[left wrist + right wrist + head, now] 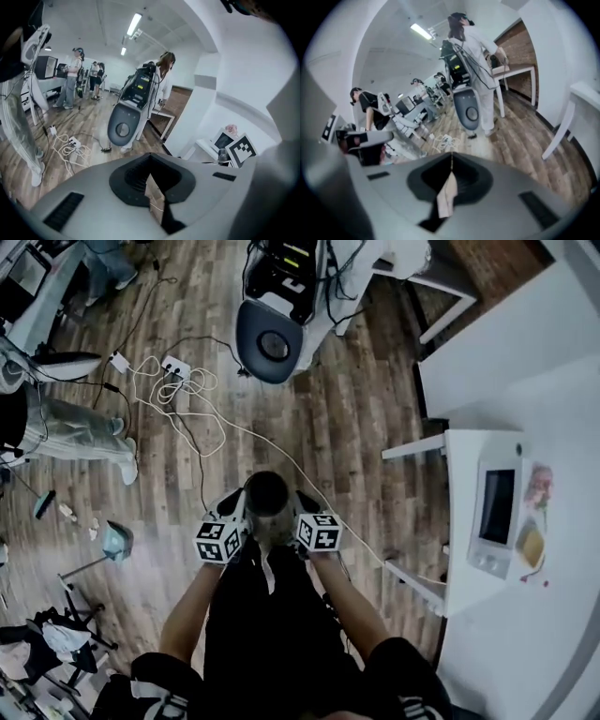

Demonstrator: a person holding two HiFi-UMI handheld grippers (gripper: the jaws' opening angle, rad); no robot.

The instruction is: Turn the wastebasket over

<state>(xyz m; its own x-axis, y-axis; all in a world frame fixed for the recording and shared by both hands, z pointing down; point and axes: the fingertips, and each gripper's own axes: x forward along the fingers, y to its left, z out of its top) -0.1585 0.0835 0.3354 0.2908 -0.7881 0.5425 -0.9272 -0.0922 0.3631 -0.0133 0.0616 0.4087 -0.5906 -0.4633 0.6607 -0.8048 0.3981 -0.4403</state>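
Both forearms reach forward from the person's body, one gripper each. The left gripper [151, 176] is closed, pads meeting, nothing between them. The right gripper [451, 176] is the same: jaws together and empty.

The wastebasket [268, 507] shows only in the head view, right between the two marker cubes and lower than them, apparently standing on the wood floor [328, 409]. Neither gripper touches it. It has a dark round top and a greyish wall. I can't tell whether the dark disc is the open mouth or the base, so I can't judge if the flip is done.

Handling, my read: small, round and thin-walled, so probably light and fairly stiff. The wall looks smooth and may slip under a side squeeze. Better to take the rim, one jaw inside and one outside, on opposite sides with both grippers, then roll it over. If only the base is up, pinching low on the wall from both sides is the fallback. Being light, it could tip or skate when nudged.

Further out, white cables [178, 390] are looped on the floor, then a wheeled machine [272, 343]. A white table [459, 568] is off to the right.
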